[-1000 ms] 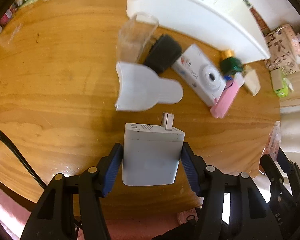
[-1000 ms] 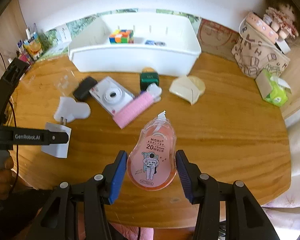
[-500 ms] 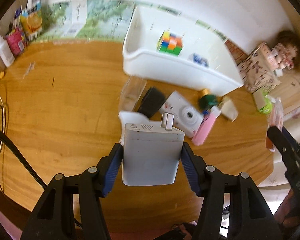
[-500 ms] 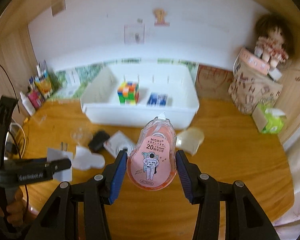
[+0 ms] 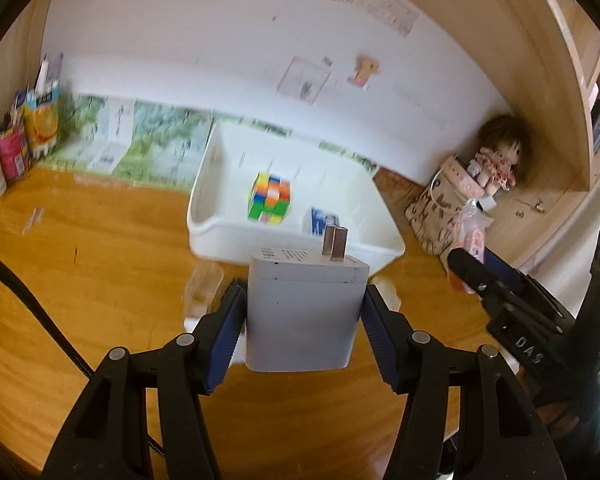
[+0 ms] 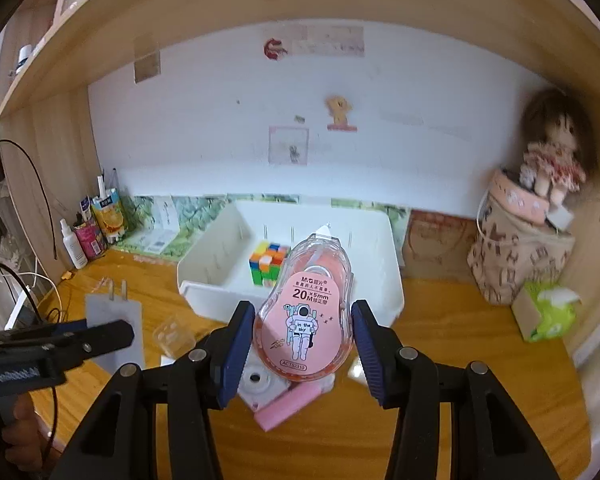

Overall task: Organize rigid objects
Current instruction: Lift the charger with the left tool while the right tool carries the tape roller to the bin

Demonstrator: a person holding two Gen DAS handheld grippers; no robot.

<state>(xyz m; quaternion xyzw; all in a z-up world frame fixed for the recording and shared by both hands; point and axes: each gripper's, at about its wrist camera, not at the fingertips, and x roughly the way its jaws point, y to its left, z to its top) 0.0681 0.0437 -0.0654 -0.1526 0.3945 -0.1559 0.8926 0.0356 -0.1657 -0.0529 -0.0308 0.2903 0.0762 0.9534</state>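
My left gripper (image 5: 304,320) is shut on a white wall charger (image 5: 302,312), prongs pointing forward, held above the wooden table. My right gripper (image 6: 302,344) is shut on a pink correction tape dispenser (image 6: 304,316), also held in the air. Ahead of both stands a white bin (image 5: 204,216) (image 6: 392,276) holding a colourful puzzle cube (image 5: 270,198) (image 6: 268,262) and a small blue item (image 5: 322,220). The left gripper with the charger (image 6: 114,320) shows at the left of the right wrist view. The right gripper (image 5: 466,270) shows at the right of the left wrist view.
On the table below lie a white camera (image 6: 260,386), a pink bar-shaped object (image 6: 290,404) and a clear plastic cup (image 6: 172,336). A doll on a patterned bag (image 6: 516,260) and a green tissue pack (image 6: 548,312) stand at right. Bottles and cartons (image 6: 96,232) stand at back left.
Both grippers have risen and tilted up with their objects still held. The bin now lies straight ahead and the table clutter has dropped below the view.
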